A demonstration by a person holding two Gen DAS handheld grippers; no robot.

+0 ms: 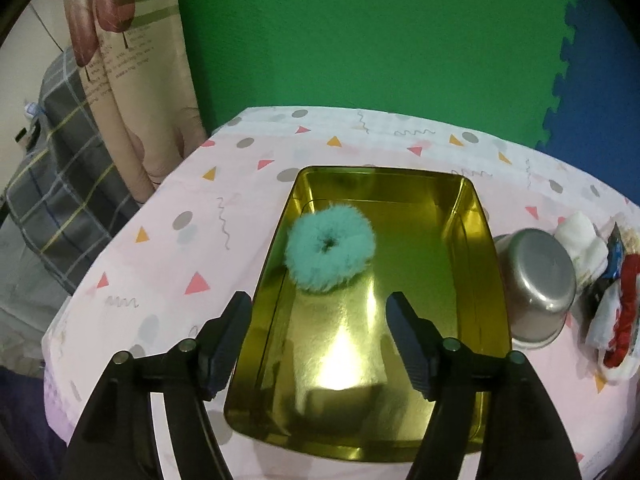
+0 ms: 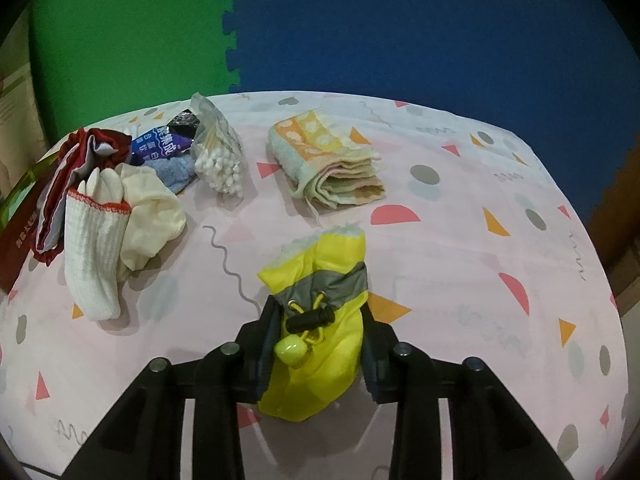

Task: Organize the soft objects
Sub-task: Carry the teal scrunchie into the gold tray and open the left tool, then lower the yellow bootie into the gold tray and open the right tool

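A fluffy teal scrunchie (image 1: 330,253) lies in the gold metal tray (image 1: 476,248) on the pink patterned tablecloth. My left gripper (image 1: 320,320) is open and empty, held above the tray's near half. My right gripper (image 2: 318,320) is shut on a yellow drawstring pouch (image 2: 320,344) with a grey band and black toggle, held just above the cloth. Farther off lie a folded pastel towel (image 2: 332,164), a white glove with red trim (image 2: 96,256), a cream cloth (image 2: 152,216), a blue cloth (image 2: 172,172) and a red cloth (image 2: 80,160).
An upturned steel bowl (image 1: 536,284) stands right of the tray, with a pile of cloths (image 1: 612,304) beyond it. A bag of cotton swabs (image 2: 220,160) and a purple packet (image 2: 164,146) lie by the pile. Green and blue foam mats form the back wall.
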